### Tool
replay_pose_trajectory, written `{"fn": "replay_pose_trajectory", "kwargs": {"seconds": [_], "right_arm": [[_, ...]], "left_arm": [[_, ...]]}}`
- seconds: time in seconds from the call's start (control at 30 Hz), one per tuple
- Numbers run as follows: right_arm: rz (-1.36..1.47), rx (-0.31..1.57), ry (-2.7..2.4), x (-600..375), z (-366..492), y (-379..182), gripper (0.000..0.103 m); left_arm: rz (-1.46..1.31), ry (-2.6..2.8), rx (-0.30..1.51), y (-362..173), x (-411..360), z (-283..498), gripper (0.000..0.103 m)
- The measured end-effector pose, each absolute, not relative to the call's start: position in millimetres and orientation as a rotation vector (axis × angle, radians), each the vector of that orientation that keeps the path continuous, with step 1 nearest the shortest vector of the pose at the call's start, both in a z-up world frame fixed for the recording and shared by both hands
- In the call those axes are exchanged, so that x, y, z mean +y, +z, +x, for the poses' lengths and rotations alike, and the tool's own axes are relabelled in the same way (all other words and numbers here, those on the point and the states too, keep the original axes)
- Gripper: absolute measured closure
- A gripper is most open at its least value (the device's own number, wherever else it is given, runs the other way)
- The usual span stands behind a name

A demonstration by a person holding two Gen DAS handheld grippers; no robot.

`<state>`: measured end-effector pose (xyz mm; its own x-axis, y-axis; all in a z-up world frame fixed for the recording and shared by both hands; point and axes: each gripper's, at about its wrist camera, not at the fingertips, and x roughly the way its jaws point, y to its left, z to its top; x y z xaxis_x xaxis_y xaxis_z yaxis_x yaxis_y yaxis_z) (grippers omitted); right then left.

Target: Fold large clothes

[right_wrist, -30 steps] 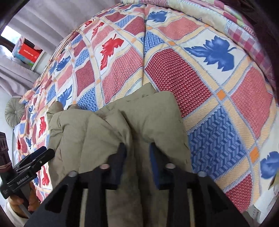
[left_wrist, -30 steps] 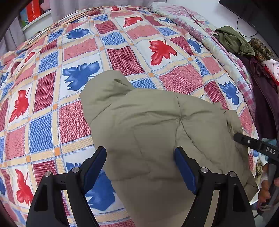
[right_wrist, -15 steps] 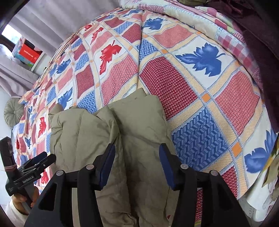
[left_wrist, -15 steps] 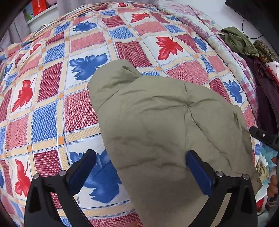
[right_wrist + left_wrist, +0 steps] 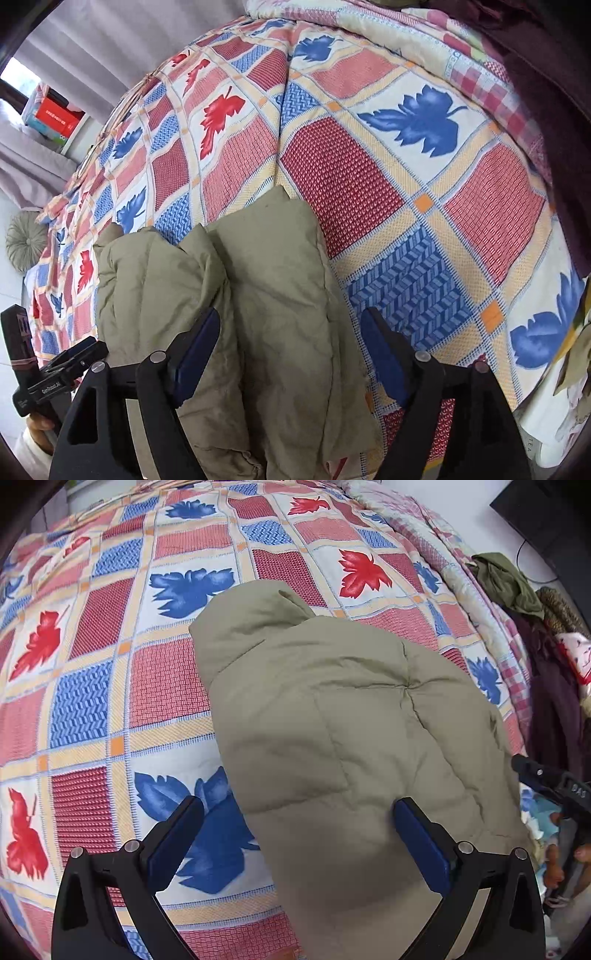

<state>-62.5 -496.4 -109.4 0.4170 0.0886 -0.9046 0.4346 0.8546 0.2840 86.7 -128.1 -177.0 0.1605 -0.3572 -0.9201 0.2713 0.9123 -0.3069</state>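
Note:
An olive-green padded jacket (image 5: 332, 716) lies folded on a patchwork bedspread (image 5: 110, 686) with red and blue leaves. My left gripper (image 5: 295, 834) hangs over the jacket's near left edge, open at its widest, its pads clear of the fabric. In the right wrist view the jacket (image 5: 266, 295) shows as thick folded layers. My right gripper (image 5: 290, 350) hovers over its right fold with the jaws opening; fabric lies between the pads but they do not press on it. Each view shows the other gripper at its edge: the right gripper (image 5: 554, 782) and the left gripper (image 5: 55, 376).
A pile of dark and green clothes (image 5: 517, 590) lies along the bed's right edge beside a rolled checked quilt (image 5: 424, 535). A shelf with a red box (image 5: 55, 114) and grey curtains stand beyond the bed's far side. A round cushion (image 5: 24, 243) sits at the left.
Both grippers have let go of the jacket: the right jaws went from pinching a fold to wide apart, and the left jaws widened. The left gripper shifted left, towards the jacket's edge.

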Motion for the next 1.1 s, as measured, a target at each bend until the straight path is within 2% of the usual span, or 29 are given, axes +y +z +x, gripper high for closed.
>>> {"fn": "replay_pose_trajectory", "kwargs": {"seconds": [0.13, 0.17, 0.2, 0.63, 0.8, 0.9, 0.97, 1.03, 1.1], "right_arm": [[0.538, 1.145, -0.193, -497.4, -61.8, -113.9, 0.021], [0.561, 1.142, -0.168, -499.6, -61.7, -115.2, 0.019], [0.589, 1.135, -0.139, -501.6, -62.1, -116.3, 0.011], [0.865, 1.183, 0.037, -530.0, -59.2, -160.1, 0.011], [0.866, 1.243, 0.076, -530.9, -42.8, -184.9, 0.011], [0.976, 1.210, 0.163, -531.5, -33.9, -193.9, 0.011], [1.050, 1.160, 0.245, -529.3, -28.6, -190.0, 0.000], [1.038, 1.134, 0.323, -522.1, -22.3, -180.4, 0.000], [0.929, 1.195, 0.348, -510.1, -12.5, -174.7, 0.000]], "left_arm": [[-0.172, -0.479, 1.369, -183.1, -115.1, 85.9, 0.000], [-0.192, -0.485, 1.384, -186.3, -112.5, 85.4, 0.000], [-0.217, -0.493, 1.400, -189.9, -109.9, 84.9, 0.000], [-0.432, -0.628, 1.502, -228.9, -113.2, 84.7, 0.000], [-0.484, -0.656, 1.509, -241.1, -116.5, 91.0, 0.000], [-0.512, -0.659, 1.519, -246.5, -114.5, 94.1, 0.000], [-0.521, -0.664, 1.518, -247.9, -113.3, 94.5, 0.000], [-0.525, -0.670, 1.516, -249.8, -111.9, 94.4, 0.000], [-0.525, -0.678, 1.517, -253.3, -111.1, 94.6, 0.000]]}}
